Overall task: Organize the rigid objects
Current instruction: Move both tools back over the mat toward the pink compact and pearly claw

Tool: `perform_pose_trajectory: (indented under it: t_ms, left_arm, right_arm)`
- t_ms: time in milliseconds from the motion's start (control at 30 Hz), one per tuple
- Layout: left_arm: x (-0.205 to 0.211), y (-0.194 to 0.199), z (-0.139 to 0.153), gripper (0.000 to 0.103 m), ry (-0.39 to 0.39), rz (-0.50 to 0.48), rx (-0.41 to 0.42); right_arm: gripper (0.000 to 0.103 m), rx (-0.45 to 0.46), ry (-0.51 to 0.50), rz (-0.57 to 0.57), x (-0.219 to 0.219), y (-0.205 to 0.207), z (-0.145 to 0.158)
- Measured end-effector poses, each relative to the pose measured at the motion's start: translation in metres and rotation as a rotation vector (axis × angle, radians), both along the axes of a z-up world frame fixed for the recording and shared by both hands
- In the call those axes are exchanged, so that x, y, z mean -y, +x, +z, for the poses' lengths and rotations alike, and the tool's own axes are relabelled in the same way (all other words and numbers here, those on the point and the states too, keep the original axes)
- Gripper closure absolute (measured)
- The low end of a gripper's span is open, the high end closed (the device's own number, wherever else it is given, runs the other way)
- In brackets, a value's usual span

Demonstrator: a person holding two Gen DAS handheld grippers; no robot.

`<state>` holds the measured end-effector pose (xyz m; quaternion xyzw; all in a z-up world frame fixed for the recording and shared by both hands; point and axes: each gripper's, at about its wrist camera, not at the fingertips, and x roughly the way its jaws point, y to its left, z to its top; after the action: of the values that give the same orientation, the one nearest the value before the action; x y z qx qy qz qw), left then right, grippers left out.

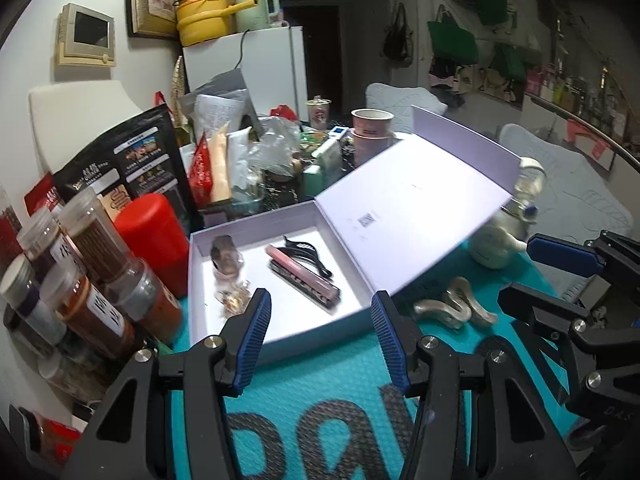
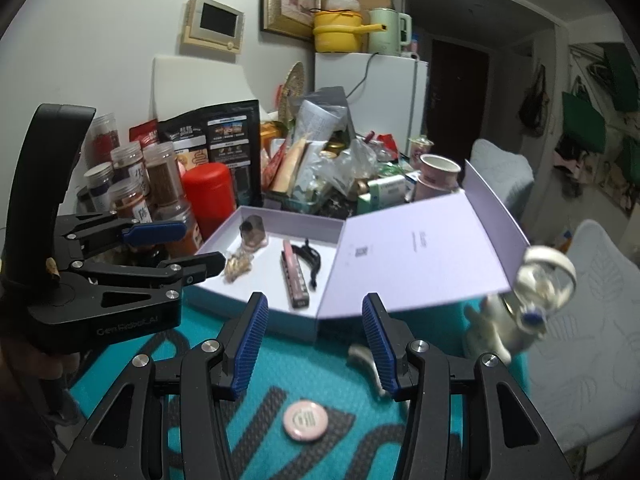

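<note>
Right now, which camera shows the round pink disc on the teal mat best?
The right wrist view: the pink disc lies whole and sharp on the mat, before the gripper. The left wrist view does not show it.

Open mat below me, clutter behind and left

My way over the teal mat [image 1: 320, 364] at lower centre is free up to the box [image 1: 280, 328]; spice jars [image 1: 92, 264] and a red canister [image 1: 154, 236] wall the left, its raised lid [image 1: 420, 208] blocks the right, a silver figure [image 1: 452, 308] lies right.

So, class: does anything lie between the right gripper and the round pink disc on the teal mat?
Nothing visible does. The pink disc lies bare on the teal mat, just below the open, empty right gripper.
</note>
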<state>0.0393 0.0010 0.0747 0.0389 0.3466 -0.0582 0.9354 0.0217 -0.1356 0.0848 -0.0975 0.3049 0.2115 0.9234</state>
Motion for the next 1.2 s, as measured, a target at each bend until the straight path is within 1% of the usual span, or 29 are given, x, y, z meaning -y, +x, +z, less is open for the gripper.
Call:
perform_pose_trajectory:
  t_ms: [133, 333, 500, 567, 633, 867, 1067, 1200]
  left_arm:
    - [0.008, -0.012, -0.005, 0.051, -0.014, -0.017, -0.004]
    - [0.025, -0.028, -0.011, 0.051, -0.003, -0.044, -0.001]
    - [0.038, -0.034, -0.024, 0.051, -0.027, -0.078, -0.029]
    - [0.041, -0.036, -0.03, 0.051, -0.036, -0.086, -0.042]
    - [0.044, -0.037, -0.037, 0.051, -0.045, -0.092, -0.053]
    - [0.048, -0.034, -0.066, 0.051, -0.058, -0.097, -0.1]
    - [0.042, -0.029, -0.088, 0.051, -0.089, -0.092, -0.15]
    - [0.037, -0.026, -0.103, 0.051, -0.108, -0.087, -0.169]
  right_arm:
    - [0.054, 0.002, 0.01, -0.027, 0.014, -0.014, -0.005]
    - [0.054, -0.004, 0.023, -0.054, 0.033, -0.034, -0.013]
    - [0.05, -0.007, 0.026, -0.08, 0.045, -0.05, -0.025]
    - [0.048, -0.016, 0.035, -0.092, 0.05, -0.053, -0.032]
    - [0.047, -0.03, 0.043, -0.104, 0.055, -0.056, -0.041]
    - [0.045, -0.089, 0.074, -0.093, 0.055, -0.061, -0.075]
    - [0.045, -0.156, 0.097, -0.092, 0.055, -0.052, -0.102]
    - [0.044, -0.175, 0.099, -0.104, 0.057, -0.044, -0.112]
